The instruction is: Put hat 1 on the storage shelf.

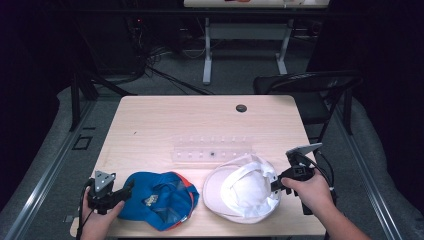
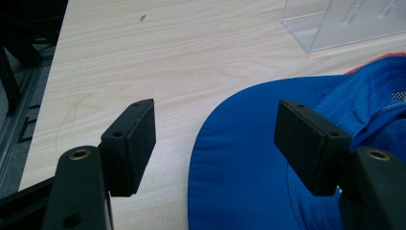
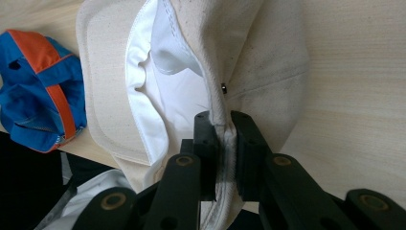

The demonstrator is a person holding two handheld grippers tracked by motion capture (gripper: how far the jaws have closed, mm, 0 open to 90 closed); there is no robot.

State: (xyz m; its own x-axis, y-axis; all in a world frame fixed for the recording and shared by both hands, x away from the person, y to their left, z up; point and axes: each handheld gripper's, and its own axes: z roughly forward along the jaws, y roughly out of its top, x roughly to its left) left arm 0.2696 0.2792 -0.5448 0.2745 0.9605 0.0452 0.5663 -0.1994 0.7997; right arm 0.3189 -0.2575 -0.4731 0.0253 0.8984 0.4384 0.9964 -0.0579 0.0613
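At the near edge of the wooden table [image 1: 165, 117], the right gripper [image 3: 224, 143] is clenched on the rim of a white cap [image 1: 242, 190]; the right gripper view shows both black jaws pinching the cream fabric edge between them, with the cap's white lining opening out beyond. In the high view the right hand [image 1: 309, 189] holds this gripper [image 1: 276, 184] at the cap's right side, and the cap lies upside down on the table's near right part.

At the near left, the left gripper [image 1: 126, 191] sits just beside a blue cap [image 1: 159, 199] with orange trim. In the left gripper view its jaws stand wide apart and released [image 2: 215, 139], one over bare wood, the other over the blue cap [image 2: 249, 163], whose brim reaches in between them. The left hand [image 1: 100, 210] holds the gripper from below.

The two caps lie side by side, close together. Just beyond them, a clear plastic rack [image 1: 212, 149] stands across the table's middle. Farther back, a small dark round hole [image 1: 241, 108] marks the tabletop near its far edge. Past the table stand a black folding chair [image 1: 310, 85] on the right and a white table frame [image 1: 245, 35].
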